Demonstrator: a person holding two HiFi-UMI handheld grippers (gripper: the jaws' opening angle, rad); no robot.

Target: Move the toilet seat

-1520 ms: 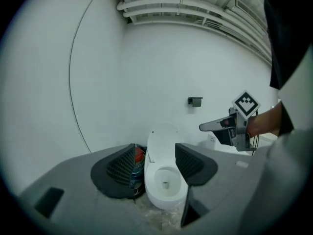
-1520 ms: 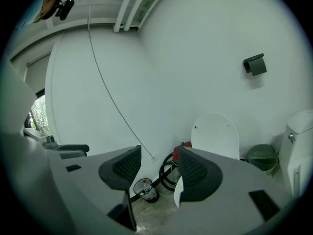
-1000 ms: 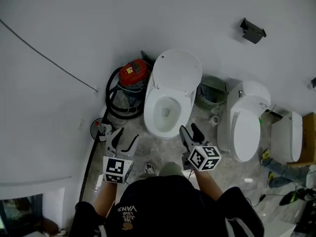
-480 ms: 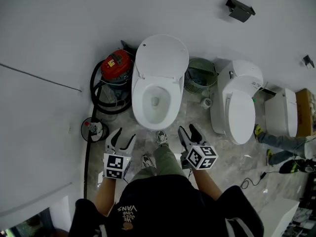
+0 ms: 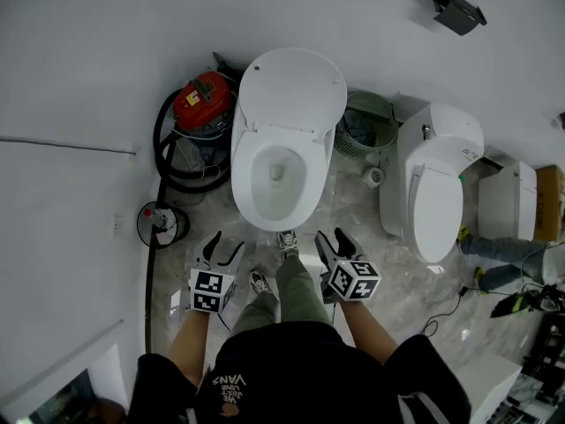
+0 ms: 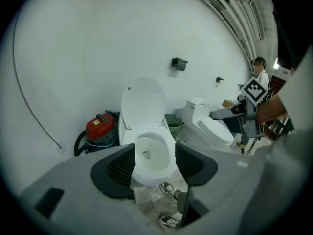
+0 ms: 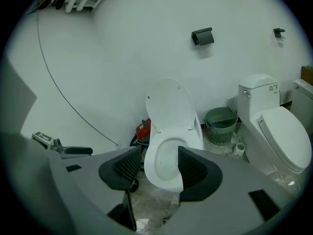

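Observation:
A white toilet (image 5: 274, 179) stands against the wall with its lid (image 5: 292, 89) tipped up; I cannot tell the seat ring from the lid. My left gripper (image 5: 223, 246) hovers over the floor in front of the bowl's left side, open and empty. Level with it, my right gripper (image 5: 332, 239) is open and empty in front of the bowl's right side. Neither touches the toilet. In the left gripper view the bowl (image 6: 149, 156) shows between the spread jaws of the left gripper (image 6: 154, 164). The right gripper view has the bowl (image 7: 165, 164) framed by the right gripper (image 7: 159, 170).
A red vacuum cleaner (image 5: 199, 100) with a black hose sits left of the toilet. A green waste basket (image 5: 366, 126) and a second toilet (image 5: 434, 193) with its lid down stand to the right. The person's shoes (image 5: 287, 242) are on the marble floor just before the bowl.
The toilet has come closer and larger in the head view as the person stepped toward it. Both grippers have sunk and tipped downward, still open.

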